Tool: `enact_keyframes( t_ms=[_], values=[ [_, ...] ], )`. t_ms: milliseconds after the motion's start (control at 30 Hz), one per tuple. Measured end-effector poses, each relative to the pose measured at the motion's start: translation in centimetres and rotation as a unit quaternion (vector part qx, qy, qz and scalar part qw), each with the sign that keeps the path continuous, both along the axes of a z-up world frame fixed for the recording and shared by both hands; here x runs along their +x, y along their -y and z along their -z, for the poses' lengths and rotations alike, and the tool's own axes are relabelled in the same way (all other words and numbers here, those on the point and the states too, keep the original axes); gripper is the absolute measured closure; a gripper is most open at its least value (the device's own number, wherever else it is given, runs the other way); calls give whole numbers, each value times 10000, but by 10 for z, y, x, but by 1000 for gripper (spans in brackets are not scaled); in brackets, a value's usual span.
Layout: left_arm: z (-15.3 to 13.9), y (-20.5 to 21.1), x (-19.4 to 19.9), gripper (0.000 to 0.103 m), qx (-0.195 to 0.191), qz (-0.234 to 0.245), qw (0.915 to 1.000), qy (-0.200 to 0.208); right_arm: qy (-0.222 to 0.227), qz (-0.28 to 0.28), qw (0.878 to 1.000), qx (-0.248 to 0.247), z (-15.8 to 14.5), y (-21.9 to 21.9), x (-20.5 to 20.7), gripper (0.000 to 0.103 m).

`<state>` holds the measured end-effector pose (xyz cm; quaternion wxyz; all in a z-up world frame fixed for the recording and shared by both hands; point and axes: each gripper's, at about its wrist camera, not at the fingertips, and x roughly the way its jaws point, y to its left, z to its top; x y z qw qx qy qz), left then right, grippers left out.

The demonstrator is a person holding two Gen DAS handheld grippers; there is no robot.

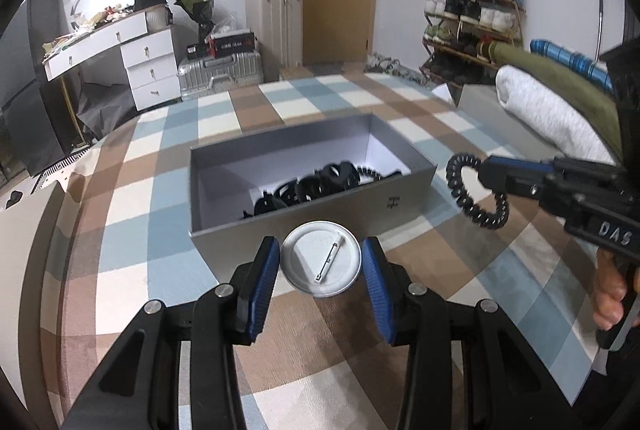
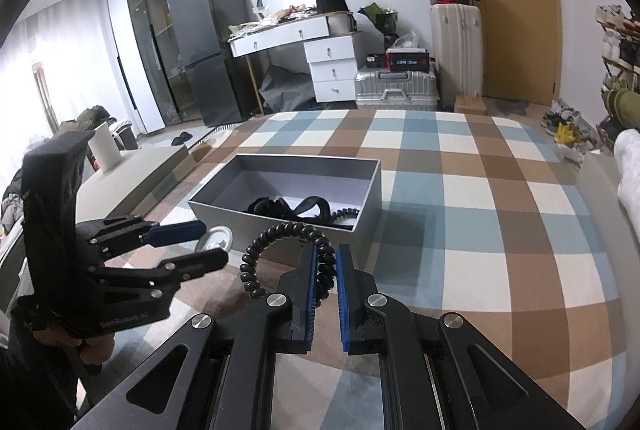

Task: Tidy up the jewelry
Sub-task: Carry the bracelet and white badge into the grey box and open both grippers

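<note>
Seemingly for sorting, the left gripper (image 1: 321,268) was clamped on a round pin badge (image 1: 321,259), pin side up, just short of the grey box (image 1: 224,230) already holding dark pieces. From the right wrist, the right gripper (image 2: 325,282) pinched a black coil bracelet (image 2: 280,250) before that box (image 2: 280,234), presumably bound inside.

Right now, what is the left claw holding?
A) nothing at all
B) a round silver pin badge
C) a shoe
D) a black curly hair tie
B: the left claw is shut on the round silver pin badge, its back with the pin facing the camera, just in front of the grey box; the black curly hair tie is in the right claw instead.
</note>
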<state>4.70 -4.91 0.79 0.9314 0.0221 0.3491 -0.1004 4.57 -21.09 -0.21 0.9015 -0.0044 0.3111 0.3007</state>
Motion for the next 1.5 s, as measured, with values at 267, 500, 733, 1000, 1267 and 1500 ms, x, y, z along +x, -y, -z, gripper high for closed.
enact_keyframes(
  t_ms=[267,500,733,1000,1267,1500],
  values=[
    [-12,-8,0,66,-200,-93,9993,317,70,44,9999,145,-1,0,2,94],
    [-18,-16,4,66,-310,-243,9978,535,161,31,9996,222,-7,-6,5,94],
    [-20,-26,11,66,-423,-434,9958,685,285,-1,9993,222,-16,-14,10,94],
    [-16,-37,26,66,-599,-596,9938,722,391,6,9991,171,-23,-27,21,94],
    [-9,-44,33,66,-634,-802,9919,749,341,87,9991,225,-23,-35,36,94],
    [-5,-43,32,66,-650,-855,9917,703,312,198,9991,205,-17,-39,44,94]
  ],
)
